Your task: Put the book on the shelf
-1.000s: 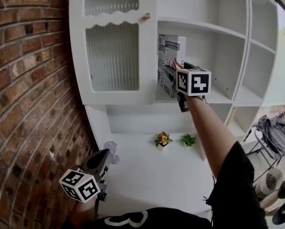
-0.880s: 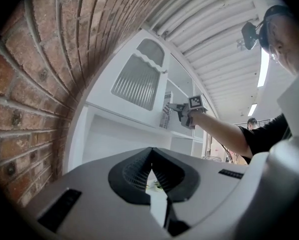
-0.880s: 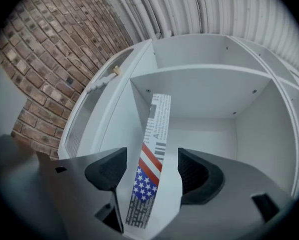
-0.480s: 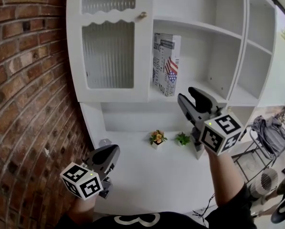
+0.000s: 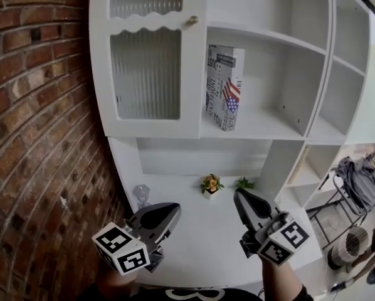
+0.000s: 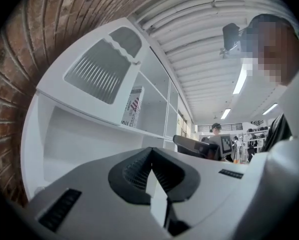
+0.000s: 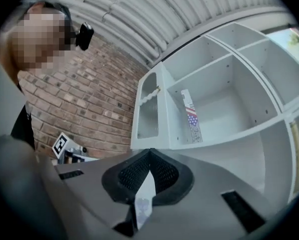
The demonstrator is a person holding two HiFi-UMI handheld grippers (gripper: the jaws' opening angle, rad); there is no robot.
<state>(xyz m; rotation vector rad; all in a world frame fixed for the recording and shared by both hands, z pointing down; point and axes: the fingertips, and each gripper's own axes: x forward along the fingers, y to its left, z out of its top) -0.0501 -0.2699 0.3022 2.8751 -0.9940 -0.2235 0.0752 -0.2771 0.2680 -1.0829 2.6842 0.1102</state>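
On the shelf (image 5: 263, 125), the book (image 5: 224, 86) stands upright at its left end. Below the shelf, both grippers hover empty. The left gripper (image 5: 170, 209) is closed. The right gripper (image 5: 239, 197) has just been closing and its jaws now meet.

The book (image 5: 224, 86) stands upright on the white shelf (image 5: 269, 125), at the left end of an open compartment and close by its left wall. It is white with black lettering and a stars-and-stripes flag. It is turned at a slight angle, with its bottom near the shelf's front edge.
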